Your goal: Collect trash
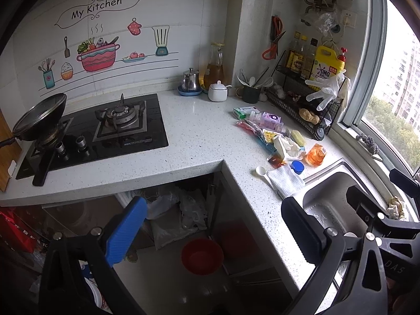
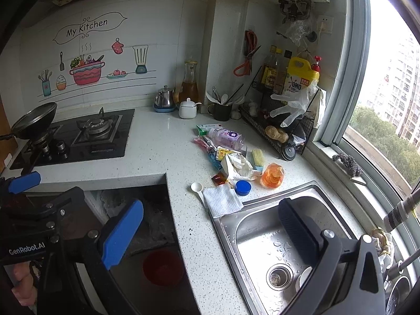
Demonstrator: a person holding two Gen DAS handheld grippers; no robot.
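A heap of trash lies on the speckled counter (image 2: 162, 136) beside the sink: a pink-labelled bottle (image 2: 227, 136), a green box (image 2: 207, 128), wrappers (image 2: 207, 147), crumpled paper (image 2: 237, 168), an orange plastic cup (image 2: 273, 176), a blue cap (image 2: 242, 187), a white spoon (image 2: 198, 190) and a folded white cloth (image 2: 221, 202). The same heap shows in the left wrist view, with the bottle (image 1: 266, 119) and cup (image 1: 316, 155). My left gripper (image 1: 212, 228) is open over the gap below the counter. My right gripper (image 2: 210, 233) is open above the counter edge and sink, holding nothing.
A steel sink (image 2: 265, 233) sits at the right. A gas hob (image 2: 86, 134) with a pan (image 2: 34, 120) is at the left. A wire rack (image 2: 281, 120) with bottles stands by the window. A red basin (image 1: 202, 256) and bags lie under the counter.
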